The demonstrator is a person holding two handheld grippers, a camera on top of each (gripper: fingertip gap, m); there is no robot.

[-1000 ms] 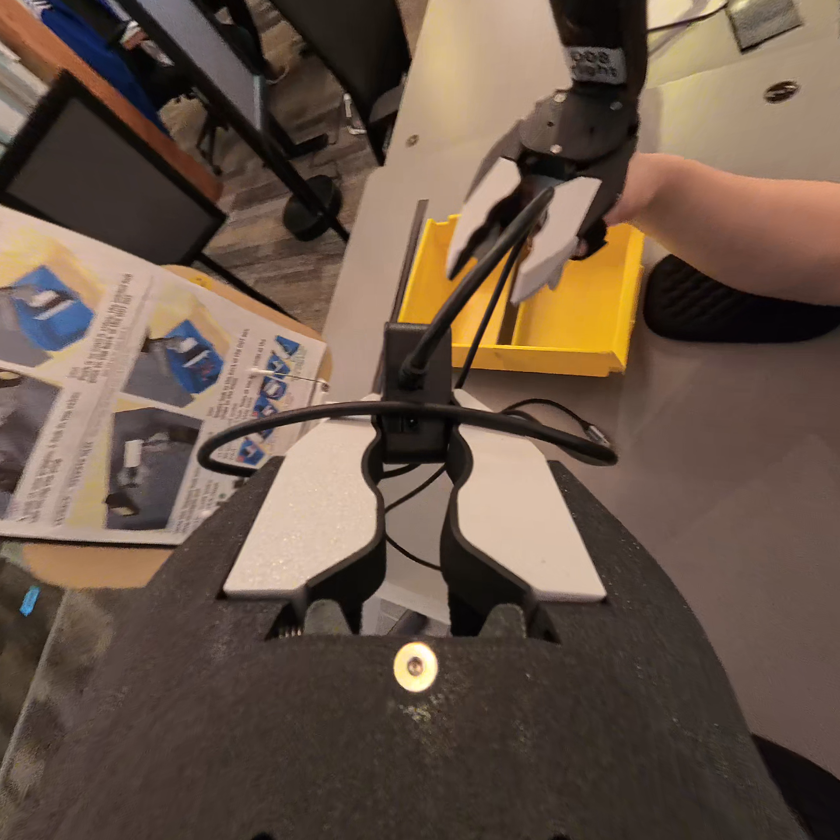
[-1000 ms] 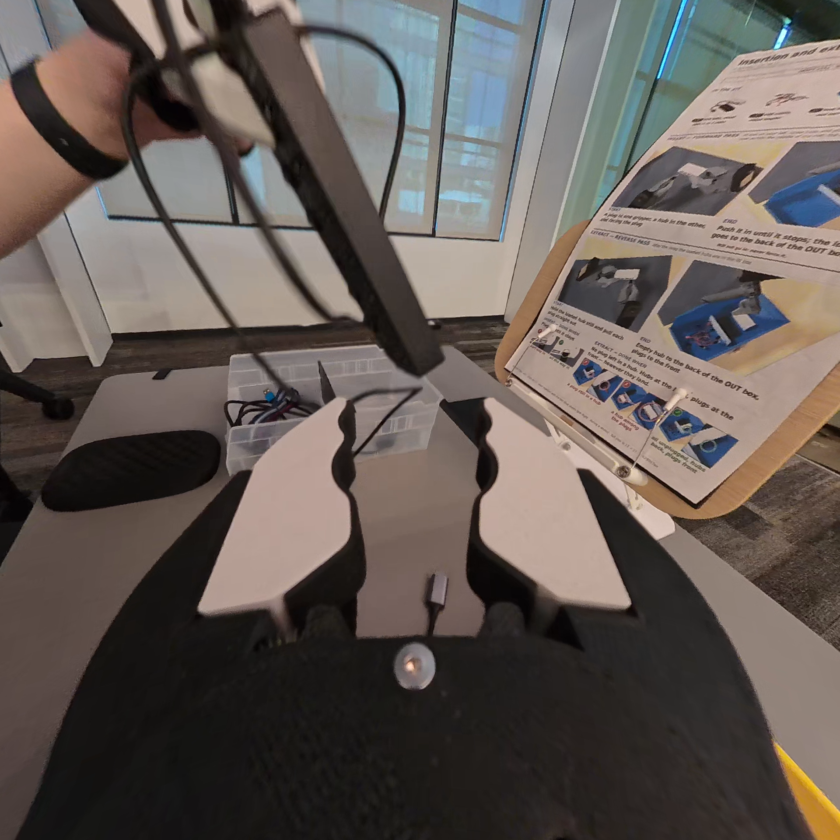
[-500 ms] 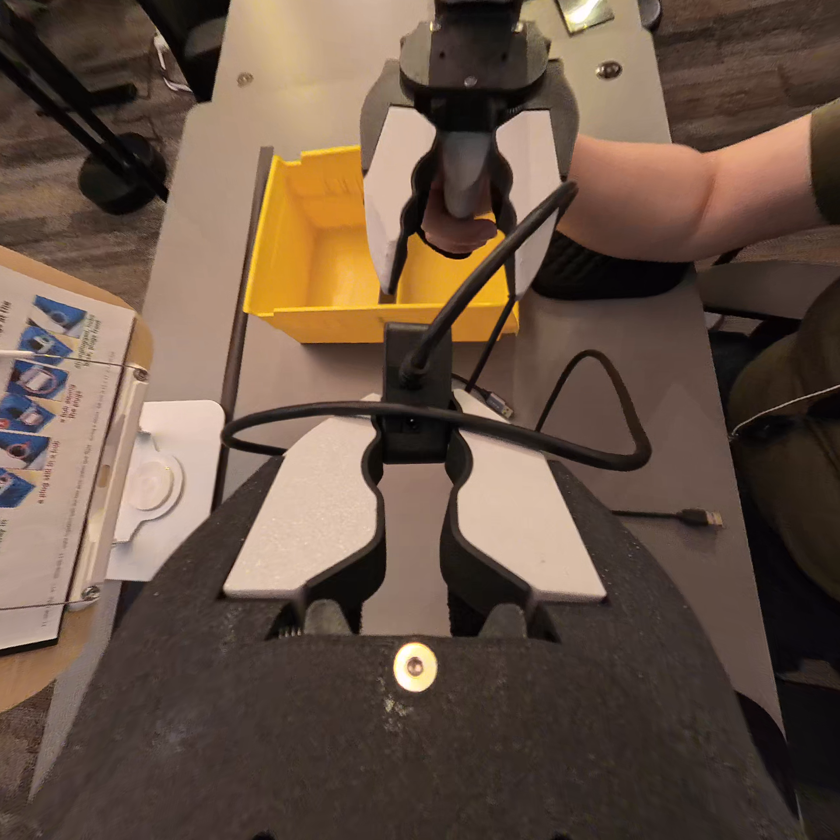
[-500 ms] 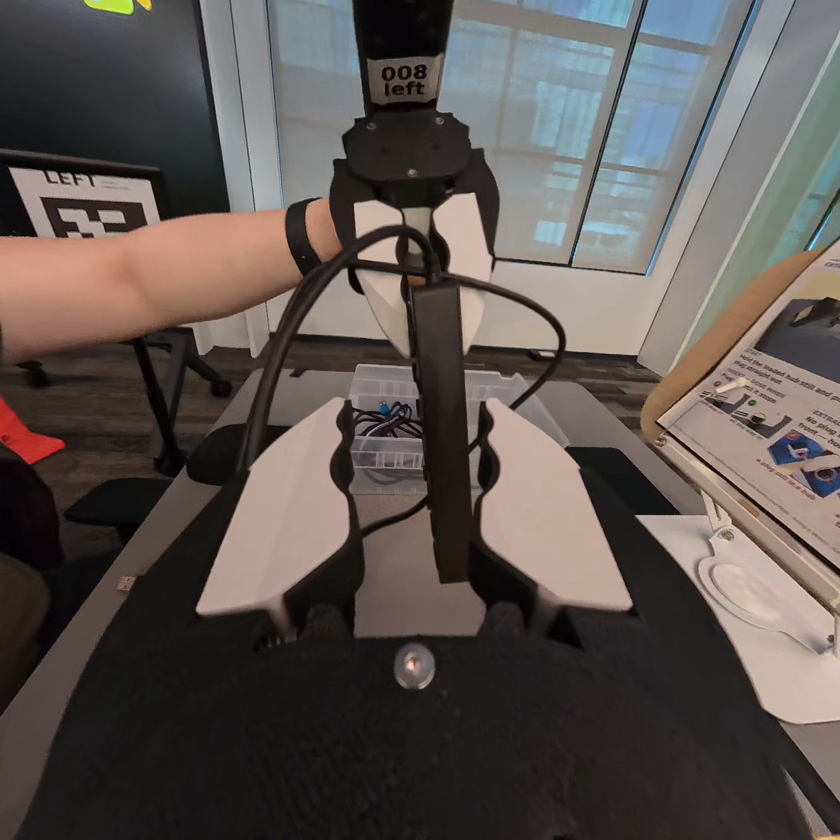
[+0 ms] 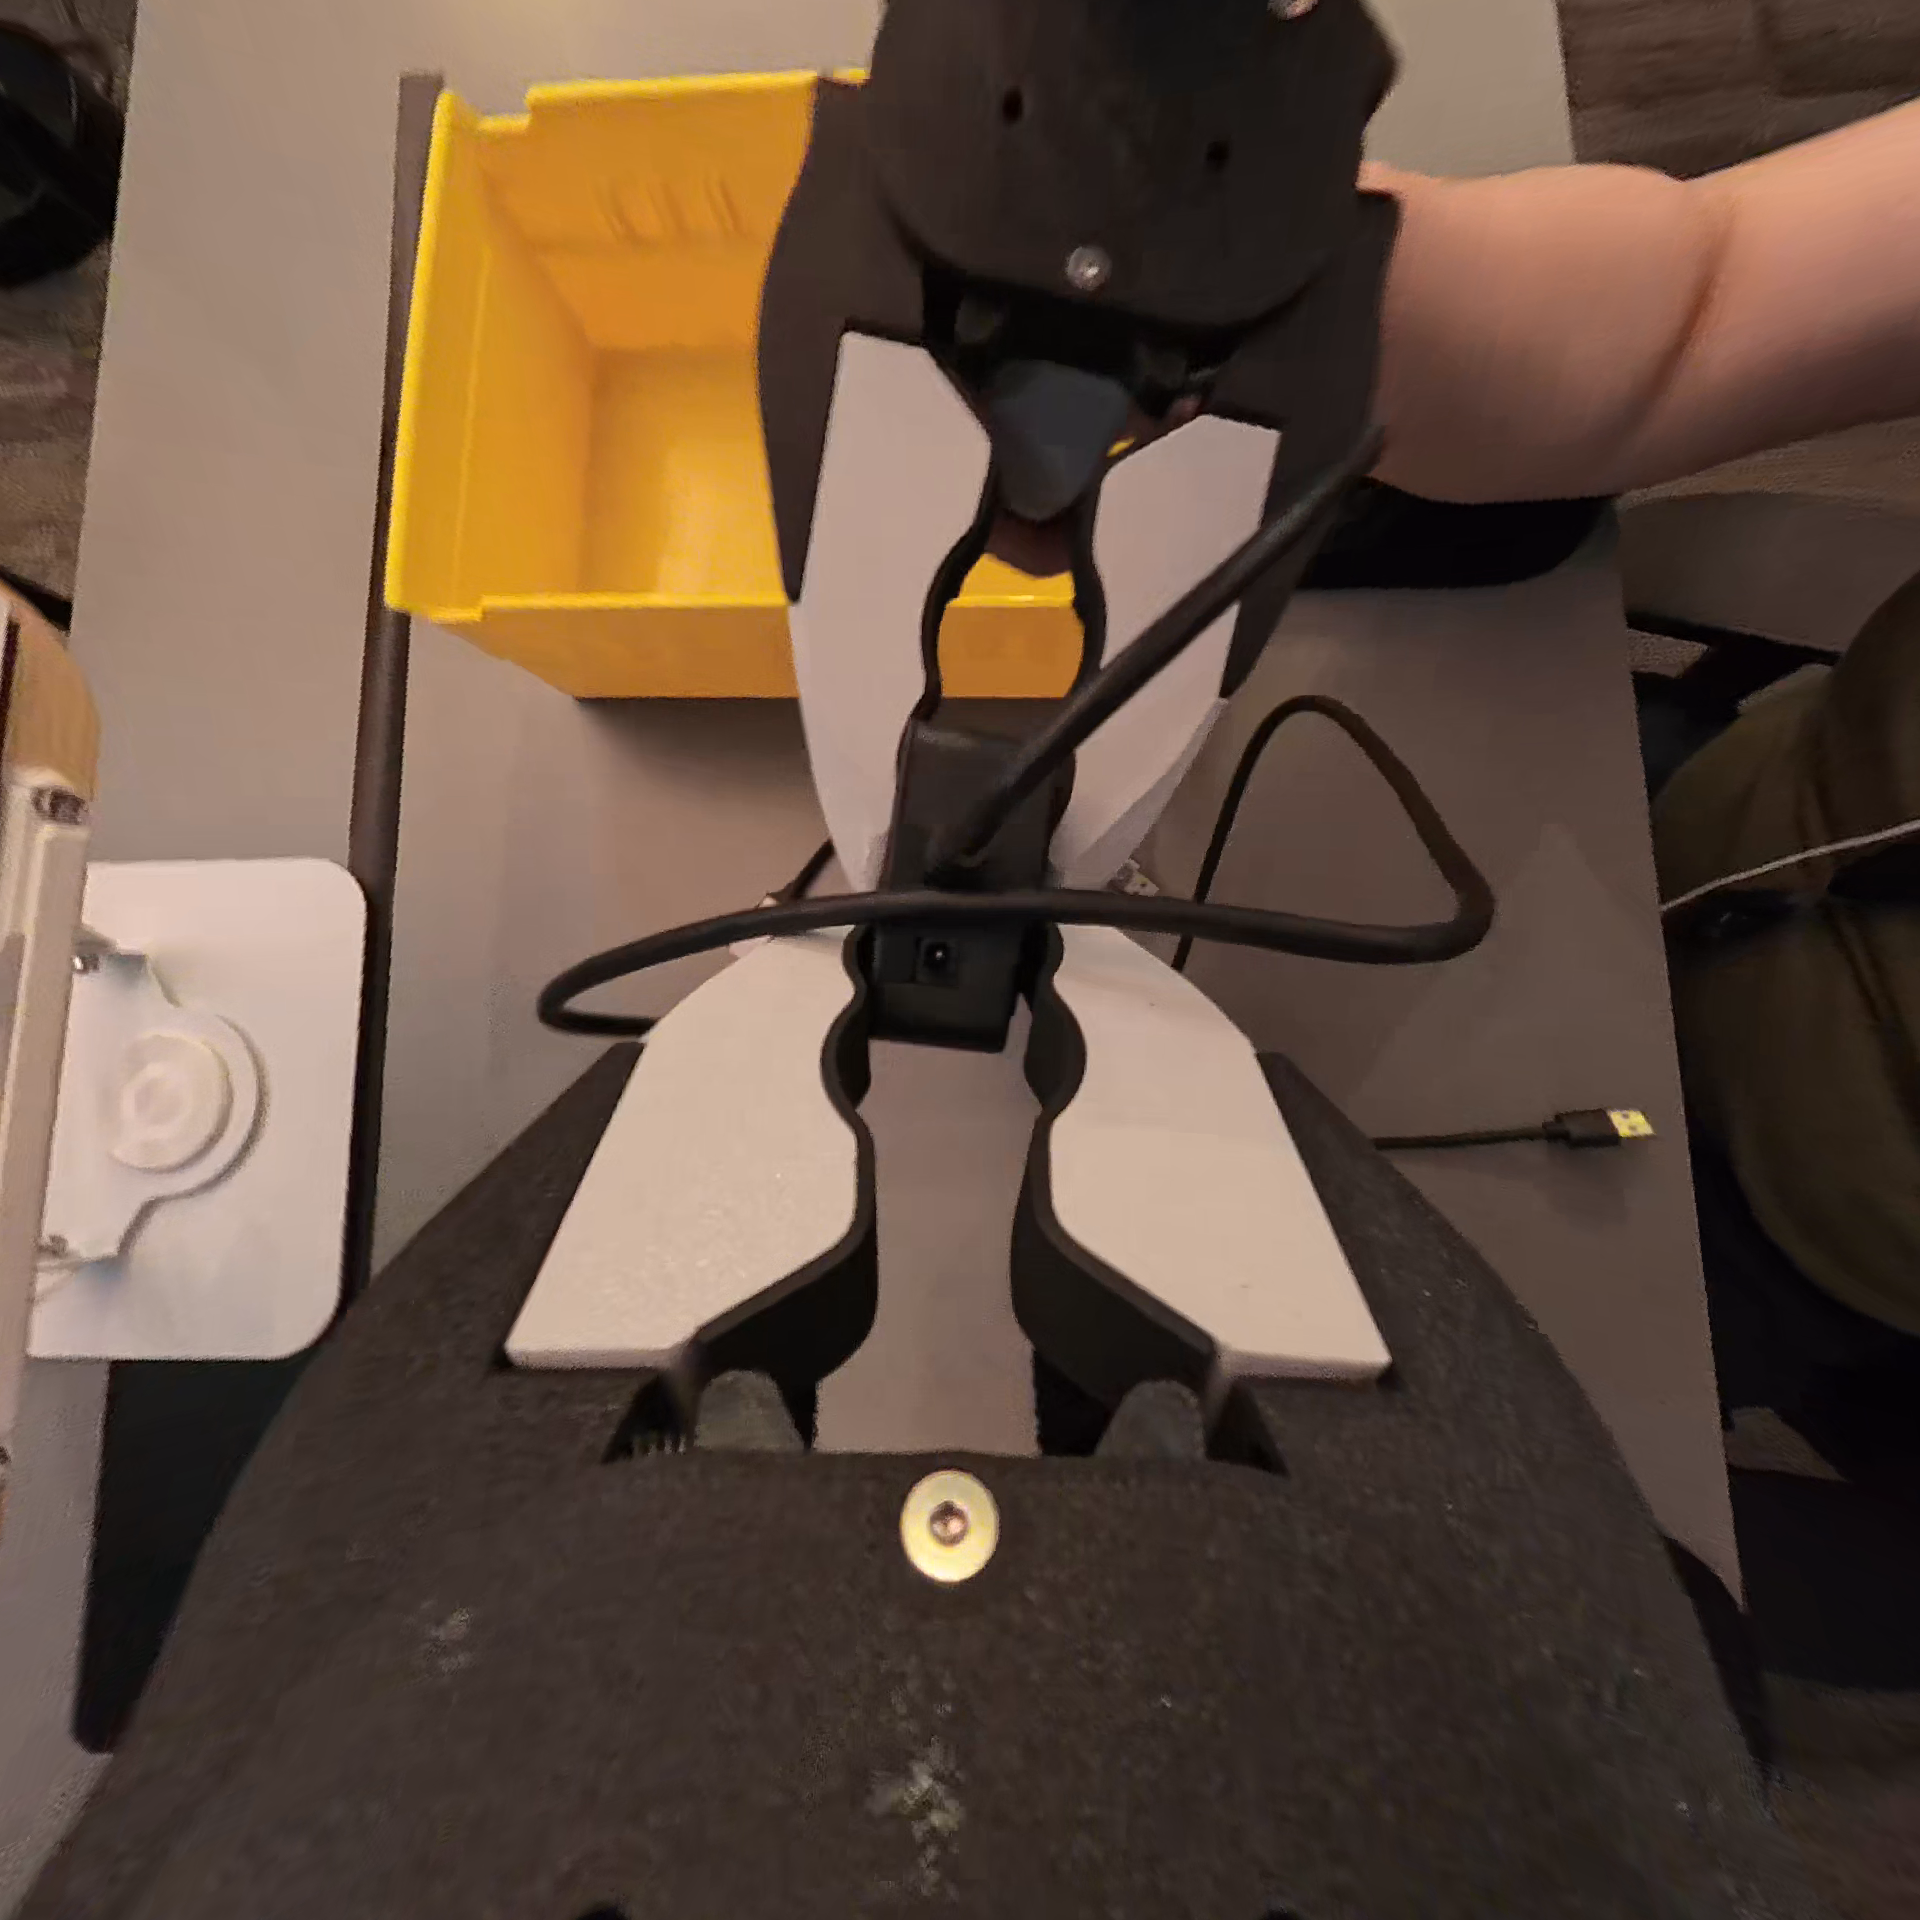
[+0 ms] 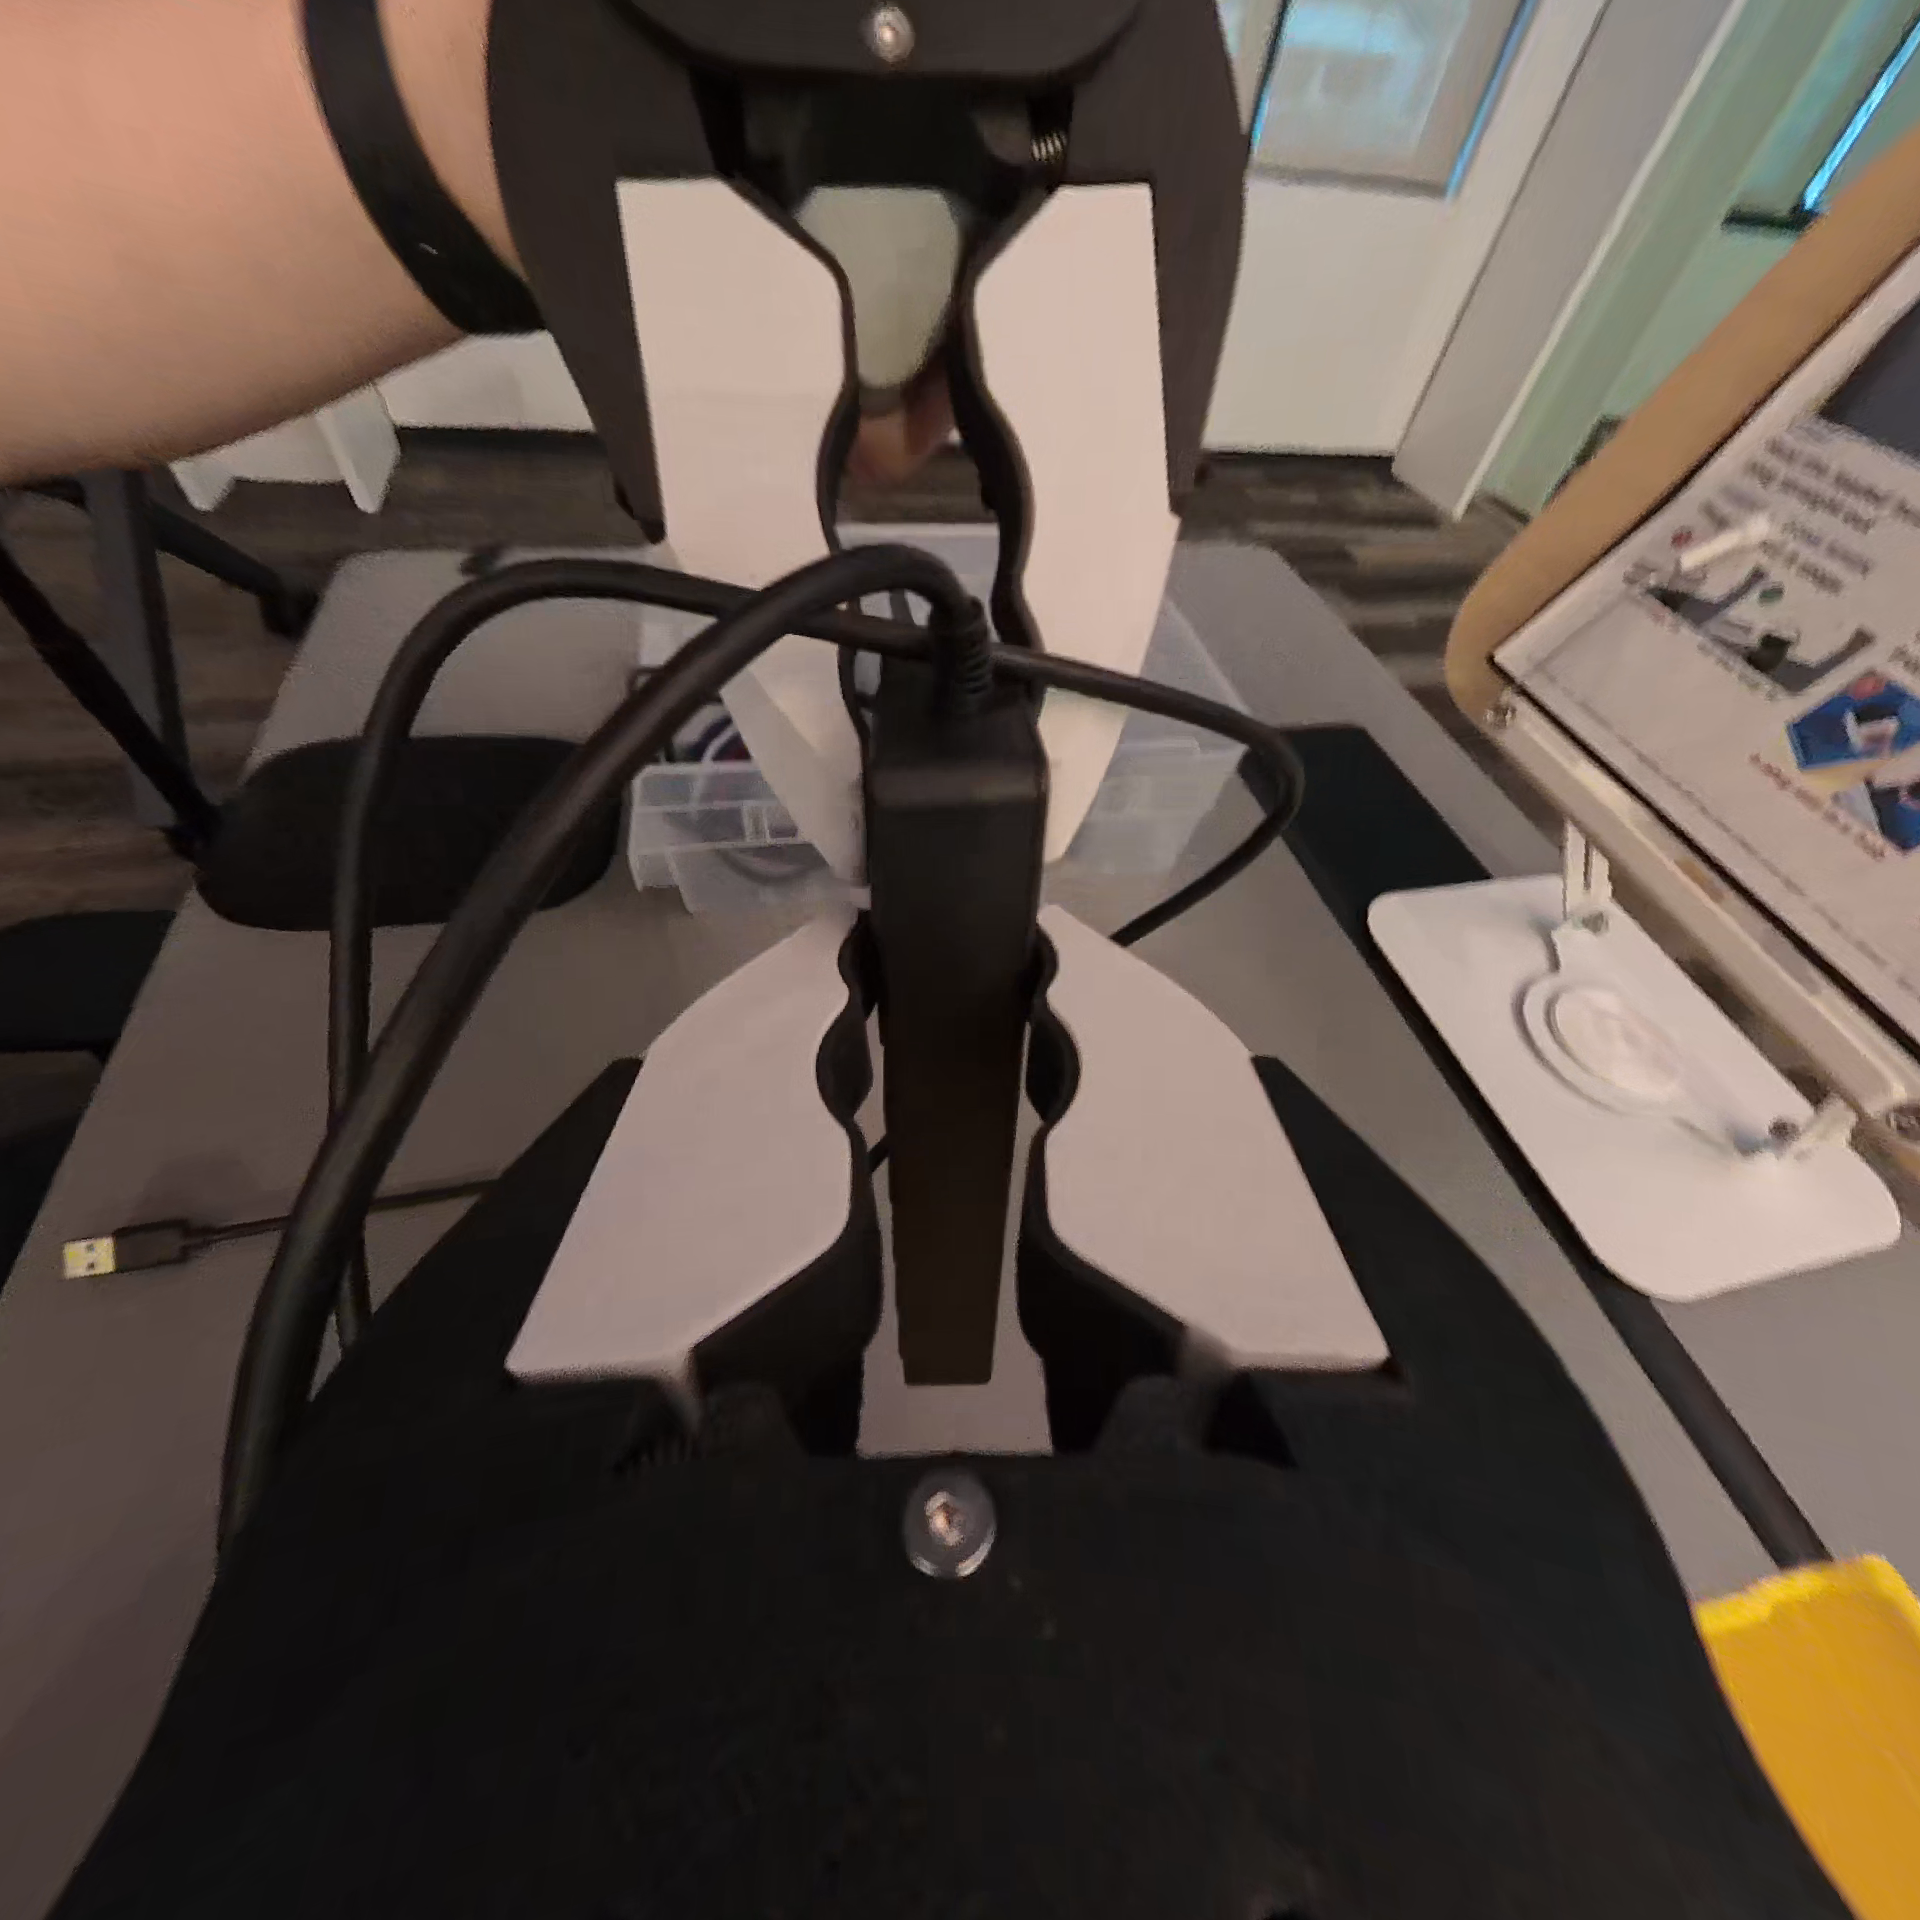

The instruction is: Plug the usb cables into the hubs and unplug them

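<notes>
Hub [image 5: 940, 966] is clamped by left claw [image 5: 945, 997] and right claw [image 6: 951, 987]; handover is judged underway, left release needed next.

An open yellow plastic bin [image 5: 582, 416] sits on the grey table [image 5: 239, 520], a white stand base [image 5: 208, 1101] near it; a clear plastic organiser box [image 6: 707, 821] beyond.

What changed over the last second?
The right gripper came in from a short way off and its jaws now straddle the black hub, apparently shut on it. The left gripper stayed clamped on the hub's other end; its thick cable is still attached.
</notes>
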